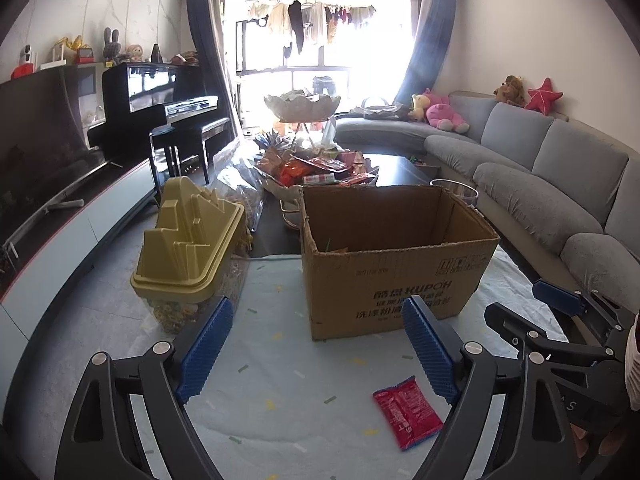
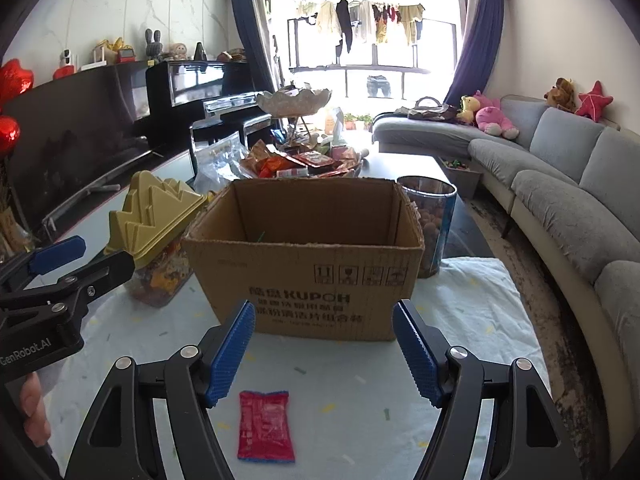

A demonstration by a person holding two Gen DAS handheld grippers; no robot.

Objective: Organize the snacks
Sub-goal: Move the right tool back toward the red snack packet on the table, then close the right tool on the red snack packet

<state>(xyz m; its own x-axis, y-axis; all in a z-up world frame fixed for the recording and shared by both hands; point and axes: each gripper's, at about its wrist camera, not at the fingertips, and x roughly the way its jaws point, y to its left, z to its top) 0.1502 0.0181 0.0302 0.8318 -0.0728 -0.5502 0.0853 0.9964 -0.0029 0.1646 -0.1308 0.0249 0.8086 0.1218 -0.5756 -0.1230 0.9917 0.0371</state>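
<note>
The cardboard box (image 2: 308, 264) dominates the worktop (image 2: 472, 312), standing open-topped on the pale speckled cloth, flaps gone and rim ragged. Stiff-walled and bulky, it looks like something to fill rather than to lift. Almost nothing shows inside from here beyond a green sliver low against the back wall.

To its left stands the clear tub with the yellow moulded lid (image 1: 188, 244), packed with small sweets. It's rigid, probably weighty, and the lid's stepped ridges would give poor purchase. On the box's other side is a clear cylinder jar (image 2: 432, 224) of brown round snacks, smooth-sided and likely slippery. Behind them the tiered dish (image 2: 304, 164) is heaped with wrapped packets.

Now the small one: a red snack packet (image 2: 266, 426) lies flat on the cloth in front of the box, apart from everything. It's thin, light, soft film that will crinkle and slide. My judgement: pinch it across a short edge or the crimped seam, not flat-on, since the cloth may bunch up with it.

The right gripper (image 2: 324, 354) hangs directly over it, fingers spread, nothing between them. The left gripper (image 1: 316, 354) sits alongside, fingers wide apart and empty too, with the packet below its right-hand finger.
</note>
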